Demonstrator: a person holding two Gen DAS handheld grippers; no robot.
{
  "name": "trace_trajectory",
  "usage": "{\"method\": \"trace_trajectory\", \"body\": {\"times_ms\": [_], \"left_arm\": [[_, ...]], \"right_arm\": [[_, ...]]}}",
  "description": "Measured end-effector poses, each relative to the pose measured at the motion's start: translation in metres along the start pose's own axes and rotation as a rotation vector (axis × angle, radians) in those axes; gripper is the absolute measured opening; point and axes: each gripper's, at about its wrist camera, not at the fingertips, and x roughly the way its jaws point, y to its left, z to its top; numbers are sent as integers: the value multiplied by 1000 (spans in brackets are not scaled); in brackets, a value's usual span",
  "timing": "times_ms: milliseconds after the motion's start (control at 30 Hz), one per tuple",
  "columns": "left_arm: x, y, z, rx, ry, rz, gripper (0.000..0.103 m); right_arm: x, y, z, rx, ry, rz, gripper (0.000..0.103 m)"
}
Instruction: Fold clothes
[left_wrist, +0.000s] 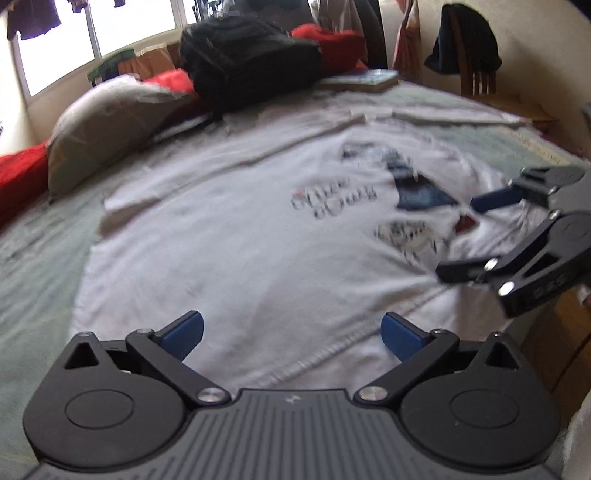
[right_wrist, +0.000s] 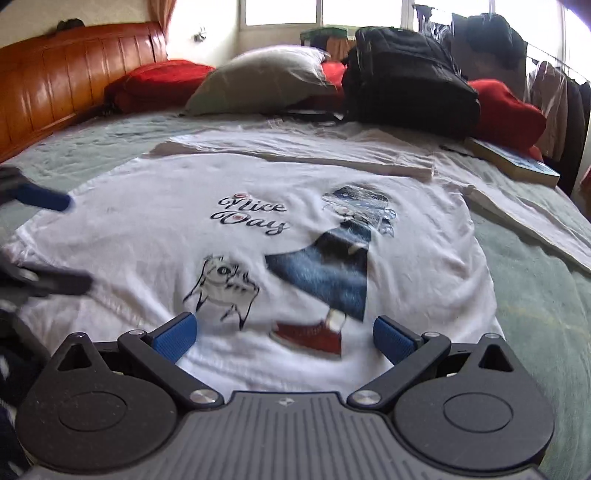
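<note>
Item: white shirt (right_wrist: 155, 236), printed side up with "Nice Day" and a figure graphic, spread flat on the bed (right_wrist: 546, 295) over a pale green cover. From the right wrist view it fills the middle ground; a long sleeve or folded strip lies across its far edge at 12 o'clock, and another runs out toward 2 o'clock. The shirt's long axis appears to run away from both cameras, hem end nearest, though blur leaves that a judgement. Right hand-held gripper (right_wrist: 282, 336): jaws apart, nothing between them, hovering over the near edge by the red shoe print. Left hand-held gripper (left_wrist: 291, 334): jaws apart, empty, over plain cloth at the near edge; in its view the right hand-held gripper shows at 3 o'clock, also spread. Both sit at the same near edge, side by side, neither clearly nearer; the shirt extends from each toward 12 o'clock. The flat spread with sleeves laid in would fit either a shirt laid out for folding or one partly folded along its sides. Other items: backpack (right_wrist: 406, 74), grey pillow (right_wrist: 258, 77), red cushions (right_wrist: 506, 110), book (right_wrist: 513, 162), all at the far side, apart from the shirt's body.
</note>
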Motion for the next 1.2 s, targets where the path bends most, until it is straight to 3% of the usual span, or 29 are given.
{"method": "trace_trajectory", "body": {"times_ms": [167,367,600,867,933,1000,1200], "left_arm": [[-11,3,-14,-130,3,30,102],[-21,-9,-20,-141,12,94,102],[-26,-11,-20,-170,3,103,102],[-34,-13,-20,-192,-12,102,102],[-35,-13,-20,-197,-16,104,102],[-38,-13,-21,-202,-25,113,102],[-45,-14,-21,-228,-66,125,102]], "right_arm": [[-10,-4,-11,6,2,14,103],[-17,1,-19,-9,-15,-10,103],[-25,4,-21,-36,-2,-21,103],[-29,0,6,-33,-48,-32,103],[-19,-2,9,-19,-19,-49,103],[-9,-3,3,-4,33,-37,103],[-25,-7,-15,4,1,10,103]]}}
